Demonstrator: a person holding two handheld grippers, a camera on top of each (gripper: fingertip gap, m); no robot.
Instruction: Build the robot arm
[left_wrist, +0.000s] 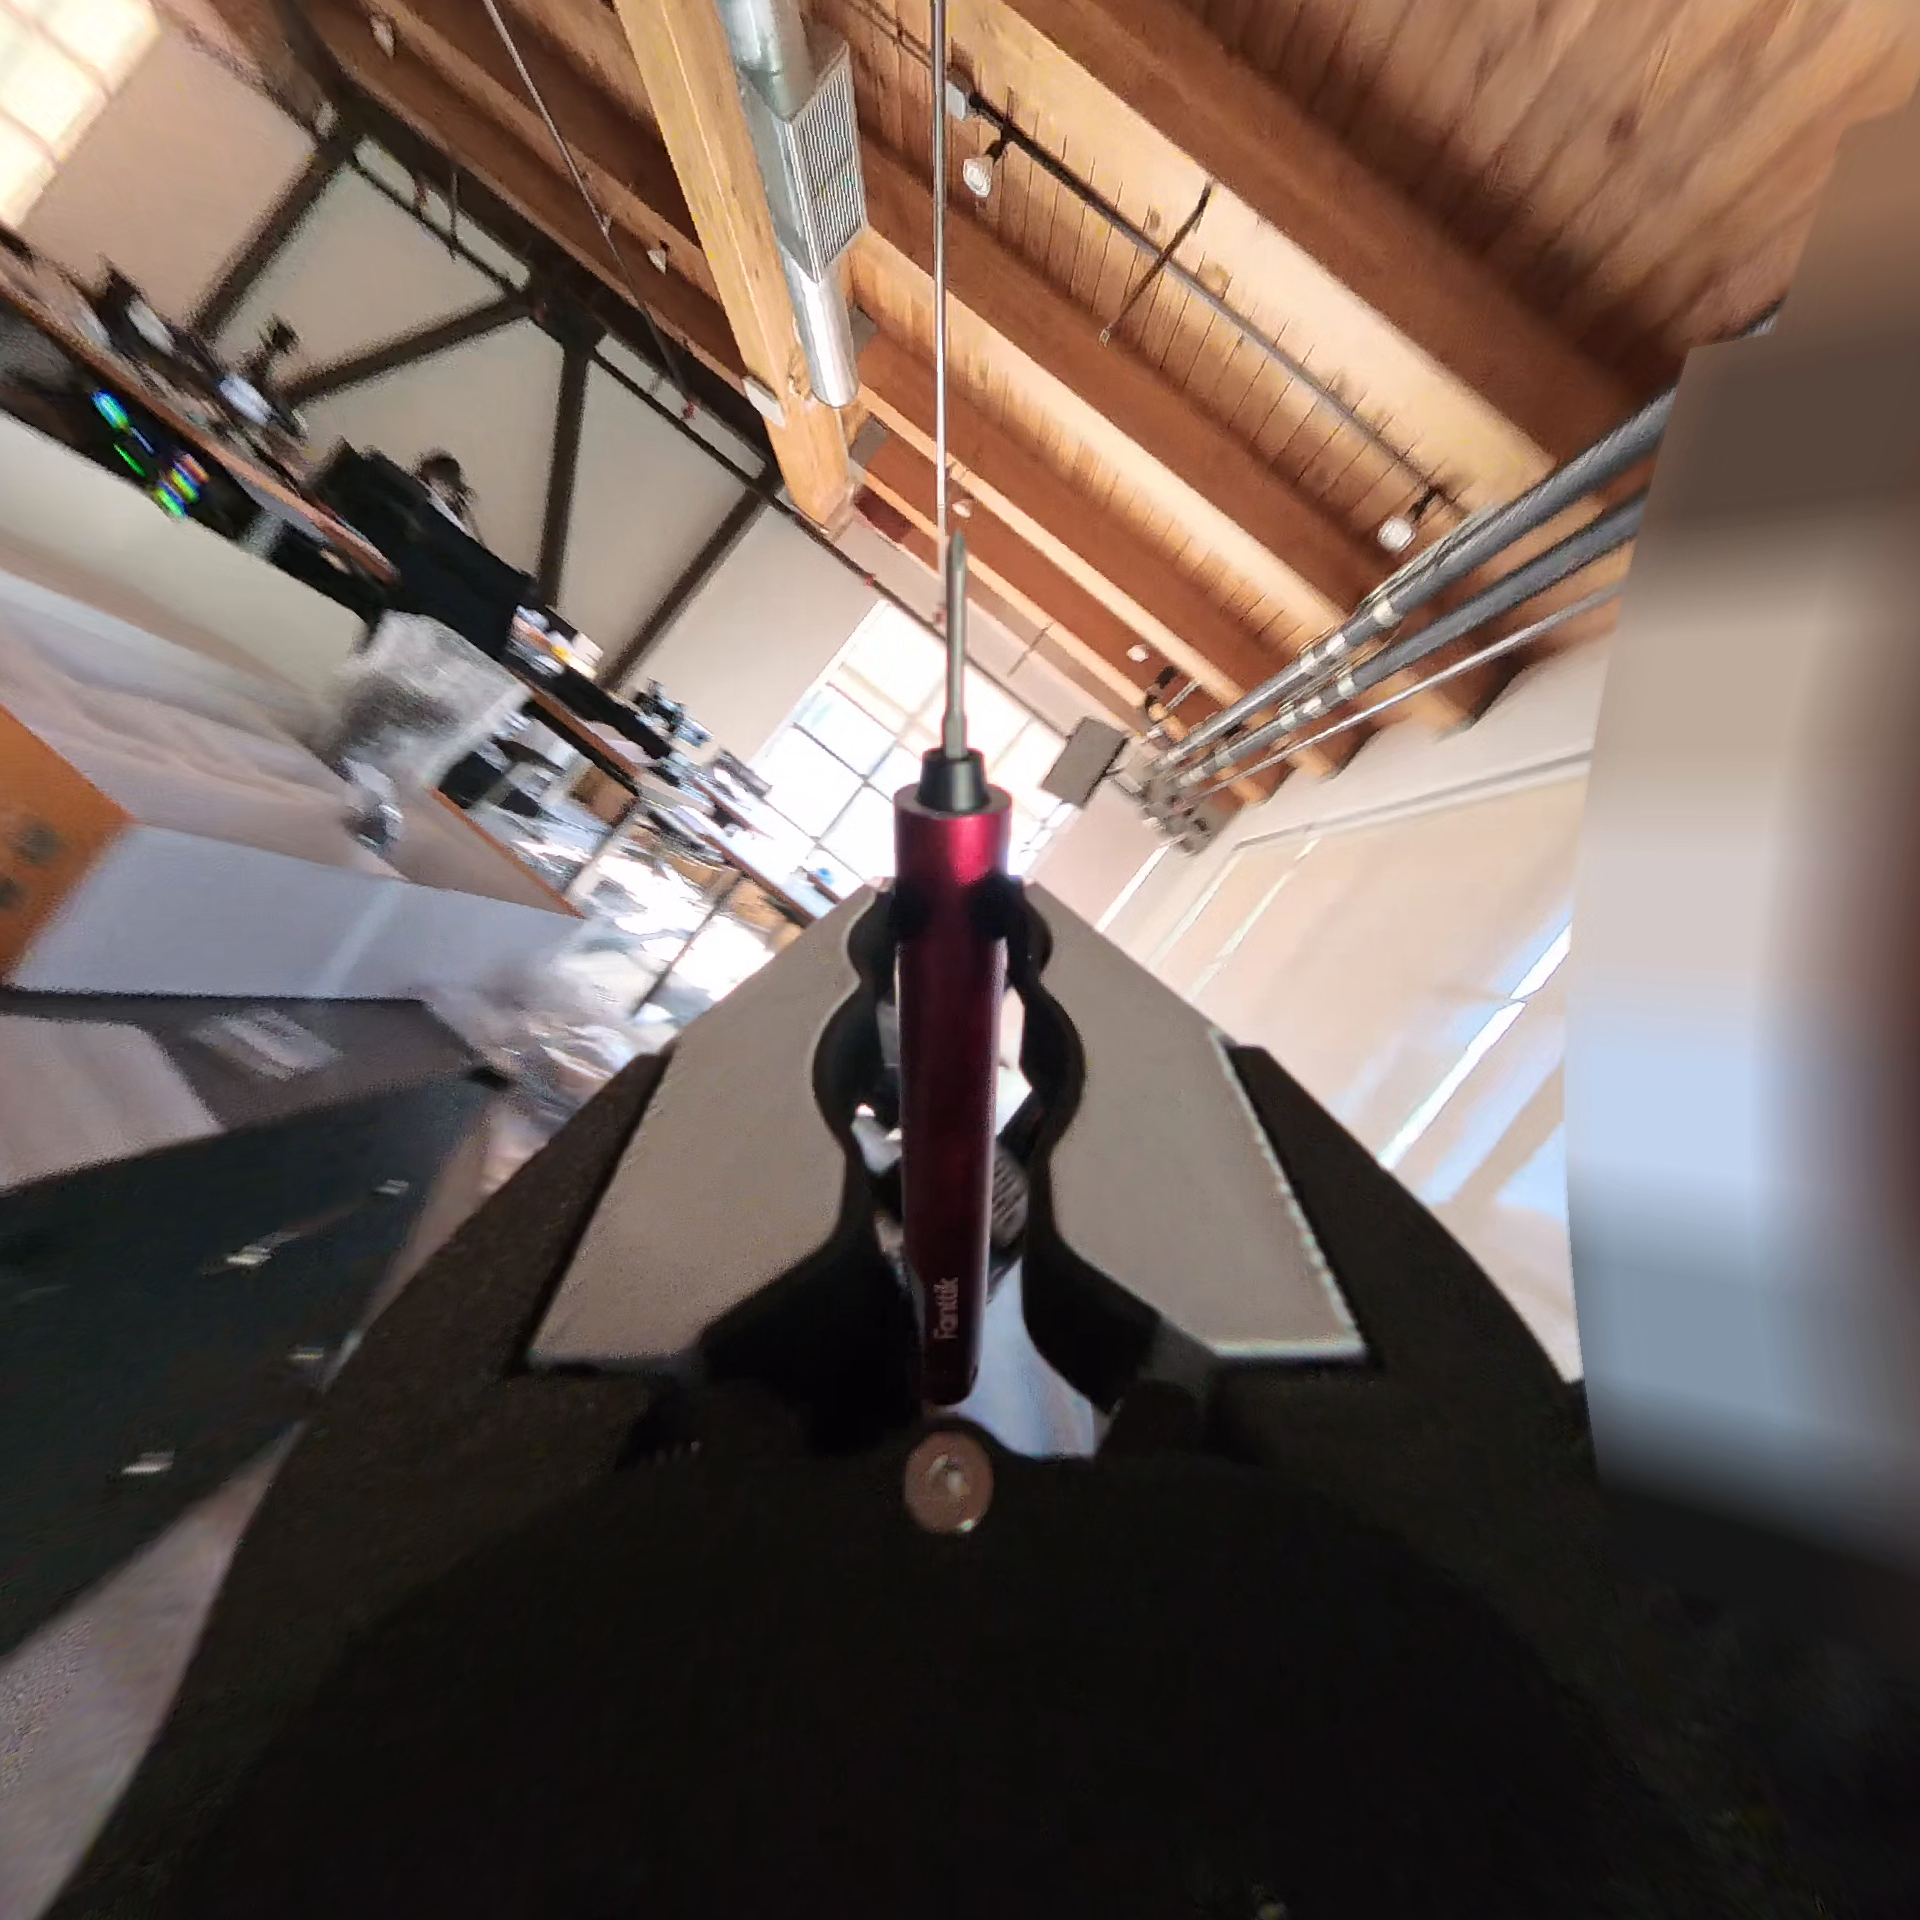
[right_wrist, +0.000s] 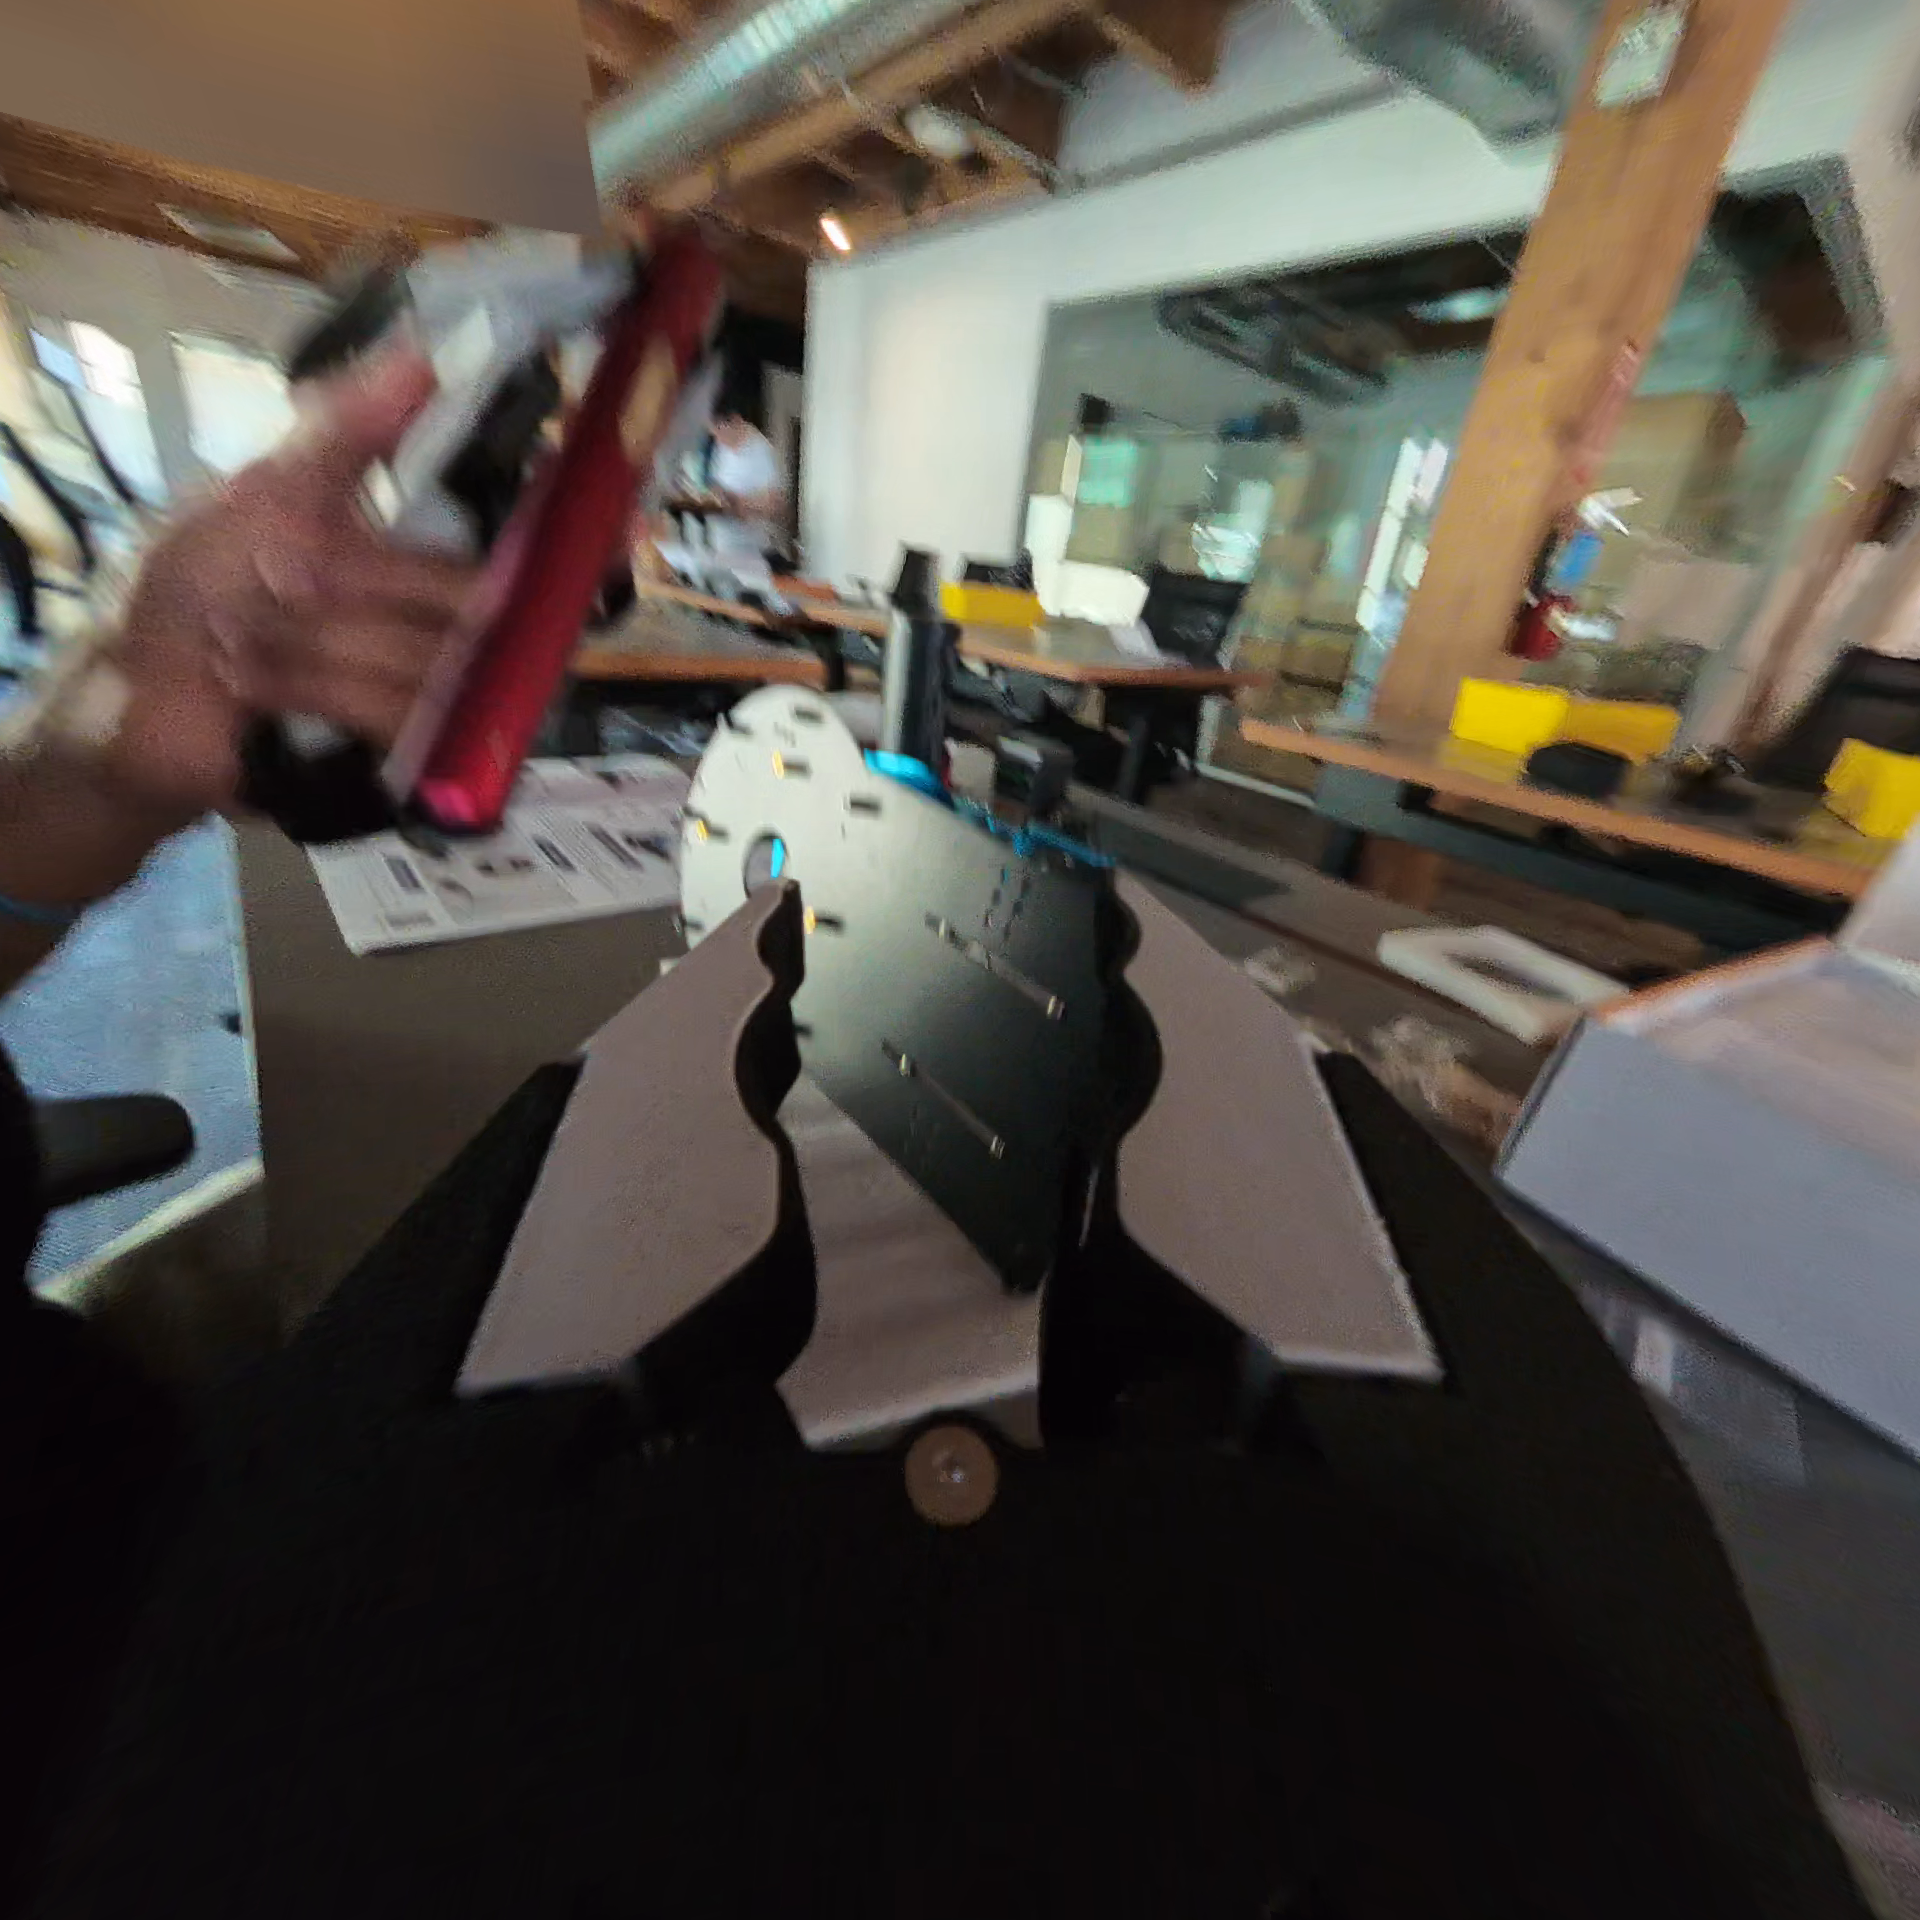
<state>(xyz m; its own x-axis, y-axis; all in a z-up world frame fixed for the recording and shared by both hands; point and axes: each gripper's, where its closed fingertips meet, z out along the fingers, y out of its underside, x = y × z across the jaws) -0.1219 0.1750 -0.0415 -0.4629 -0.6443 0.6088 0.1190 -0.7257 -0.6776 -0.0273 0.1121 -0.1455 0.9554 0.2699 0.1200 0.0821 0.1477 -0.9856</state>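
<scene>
My left gripper (left_wrist: 951, 904) is shut on a dark red screwdriver (left_wrist: 951, 1039) that lies along the fingers, its thin metal bit pointing up toward the ceiling. The same screwdriver (right_wrist: 561, 540) and the hand (right_wrist: 260, 603) holding that gripper show blurred at the upper left of the right wrist view. My right gripper (right_wrist: 945, 888) is shut on a black slotted metal plate (right_wrist: 956, 1039), held tilted between the fingers. The plate's round pale end (right_wrist: 769, 790) with a centre hole sticks out past the fingertips above a dark table (right_wrist: 416, 1039).
A printed paper sheet (right_wrist: 520, 862) lies on the table behind the plate. A pale box (right_wrist: 1714, 1195) stands close on the right. A black bottle (right_wrist: 914, 665), yellow bins (right_wrist: 1507, 712), desks and a wooden post (right_wrist: 1558, 364) are farther back. Ceiling beams (left_wrist: 727, 208) fill the left wrist view. Tip to tip, the grippers are about 15 cm apart.
</scene>
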